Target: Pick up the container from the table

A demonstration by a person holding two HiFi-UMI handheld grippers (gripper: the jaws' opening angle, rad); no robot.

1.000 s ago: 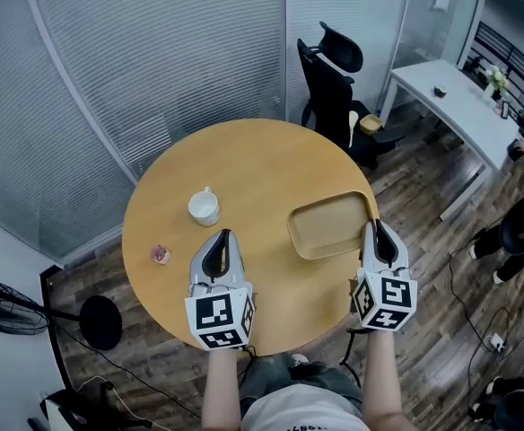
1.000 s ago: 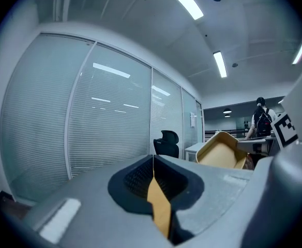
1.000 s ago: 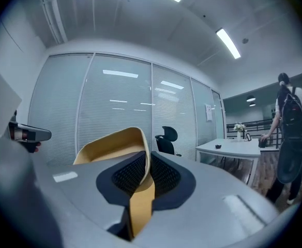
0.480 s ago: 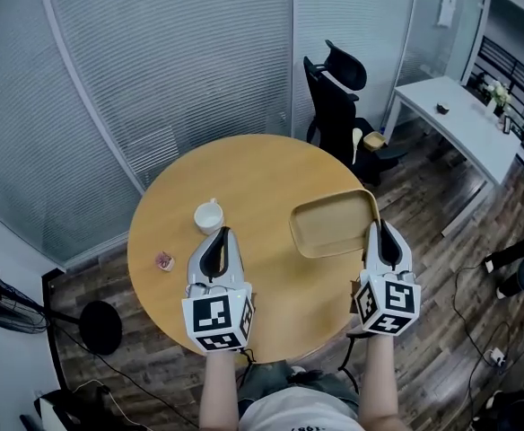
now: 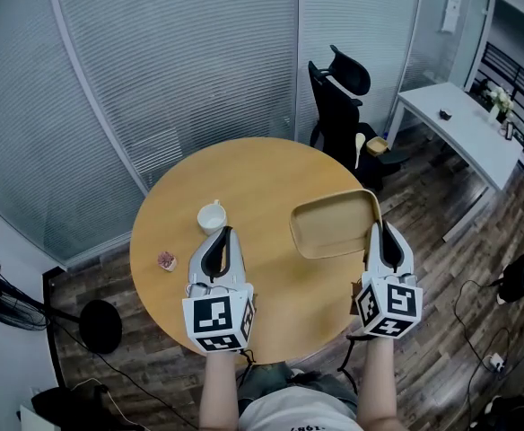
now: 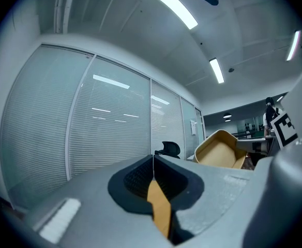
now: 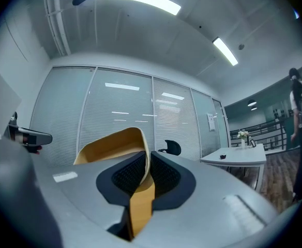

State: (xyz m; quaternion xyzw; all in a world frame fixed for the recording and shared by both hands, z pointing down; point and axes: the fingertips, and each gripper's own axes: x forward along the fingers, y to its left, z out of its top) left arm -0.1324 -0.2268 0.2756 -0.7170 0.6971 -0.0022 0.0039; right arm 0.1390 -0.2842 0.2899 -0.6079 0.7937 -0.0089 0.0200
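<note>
Head view, near edge: left gripper (image 5: 221, 233) over bench (image 5: 262, 164), fingers (image 6: 135, 177) pressed together on nothing. Right gripper (image 5: 383, 227) alongside, its 2 fingers (image 7: 164, 177) clamped on near-right rim of container (image 5: 332, 223), tilted over bench's right side. Beyond left gripper, 1 cup (image 5: 211, 215); pink item (image 5: 166, 260) to its left. Farther back, chair (image 5: 338, 106).

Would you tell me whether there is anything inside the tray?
Nothing shows inside the tray: its floor is bare. Only the near corner is covered, where the right gripper is shut on the rim.
</note>
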